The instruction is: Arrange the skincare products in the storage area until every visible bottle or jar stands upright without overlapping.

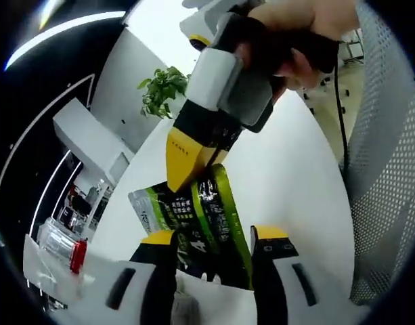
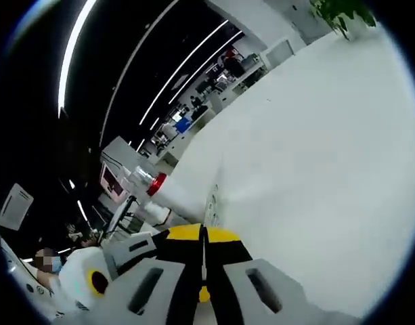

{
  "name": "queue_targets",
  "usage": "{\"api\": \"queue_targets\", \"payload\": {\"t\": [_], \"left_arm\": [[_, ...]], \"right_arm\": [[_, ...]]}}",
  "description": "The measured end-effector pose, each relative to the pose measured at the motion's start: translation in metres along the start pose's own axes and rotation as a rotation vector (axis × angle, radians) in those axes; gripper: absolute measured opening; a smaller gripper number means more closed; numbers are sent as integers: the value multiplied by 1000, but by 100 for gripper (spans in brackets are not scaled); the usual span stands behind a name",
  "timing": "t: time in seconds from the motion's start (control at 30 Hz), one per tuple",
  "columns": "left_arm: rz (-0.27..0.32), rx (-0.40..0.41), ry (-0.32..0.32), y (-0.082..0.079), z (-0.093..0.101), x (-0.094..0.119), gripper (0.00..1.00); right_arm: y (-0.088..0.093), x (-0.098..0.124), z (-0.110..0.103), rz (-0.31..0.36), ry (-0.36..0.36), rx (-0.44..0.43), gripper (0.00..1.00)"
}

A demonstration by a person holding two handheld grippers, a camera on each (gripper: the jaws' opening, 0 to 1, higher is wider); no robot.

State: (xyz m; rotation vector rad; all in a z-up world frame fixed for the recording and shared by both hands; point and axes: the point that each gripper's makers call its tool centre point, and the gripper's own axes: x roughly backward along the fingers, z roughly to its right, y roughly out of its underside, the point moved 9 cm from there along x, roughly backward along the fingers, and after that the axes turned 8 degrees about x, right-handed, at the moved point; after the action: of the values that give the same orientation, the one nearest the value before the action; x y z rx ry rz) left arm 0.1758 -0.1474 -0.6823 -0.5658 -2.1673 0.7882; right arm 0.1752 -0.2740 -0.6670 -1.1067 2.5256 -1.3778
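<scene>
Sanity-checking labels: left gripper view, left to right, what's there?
Clear red-capped bottle → green-and-black sachets → other hand-held gripper pinching them from above → white mesh chair back.

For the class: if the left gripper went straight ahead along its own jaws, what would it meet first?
Most likely the green-and-black pouch, which lies between and just beyond the left gripper jaws, with the right gripper closed on its top edge. Depth is hard to judge.

My left view looks along my left tongs (image 1: pixel 214 247) over the white worktop (image 1: pixel 295 183), very near the green pouch (image 1: pixel 214 217). My right view is rolled and skims low over this worktop (image 2: pixel 309 156). Both views share the worktop and the plant (image 1: pixel 163 88) (image 2: pixel 339 17).
</scene>
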Motion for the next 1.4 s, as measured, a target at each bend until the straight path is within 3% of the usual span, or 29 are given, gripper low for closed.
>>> {"api": "queue_targets", "payload": {"t": [0.13, 0.3, 0.43, 0.53, 0.7, 0.77, 0.83, 0.9, 0.97, 1.3, 1.4], "left_arm": [[1, -84, 11, 0, 4, 3, 31], [13, -124, 27, -2, 2, 6, 18], [22, -172, 5, -4, -5, 10, 4], [25, -191, -9, -5, -9, 13, 0], [13, -218, -8, -4, -13, 17, 0], [4, -180, -3, -3, -16, 19, 0], [31, -240, 10, -6, -15, 23, 0], [39, -245, 23, -7, -11, 27, 0], [40, -228, 28, -9, -9, 29, 0], [55, -366, 25, -8, -8, 41, 0], [55, -370, 29, -9, -10, 45, 0]], "right_arm": [[2, 3, 1, 0, 13, -11, 1], [5, 9, 9, 7, 29, -57, 1], [7, 12, 10, 5, 35, -65, 1], [8, 11, 10, 9, 26, -86, 1], [12, 9, 8, -16, 5, -94, 3], [15, 8, 9, -24, 6, -96, 9], [21, 7, 11, -55, 13, -116, 15], [23, 4, 12, -50, -3, -167, 18], [25, 2, 13, -58, -17, -197, 17], [30, -5, 8, -5, -116, -443, 7], [30, -5, 7, -6, -129, -441, 2]]}}
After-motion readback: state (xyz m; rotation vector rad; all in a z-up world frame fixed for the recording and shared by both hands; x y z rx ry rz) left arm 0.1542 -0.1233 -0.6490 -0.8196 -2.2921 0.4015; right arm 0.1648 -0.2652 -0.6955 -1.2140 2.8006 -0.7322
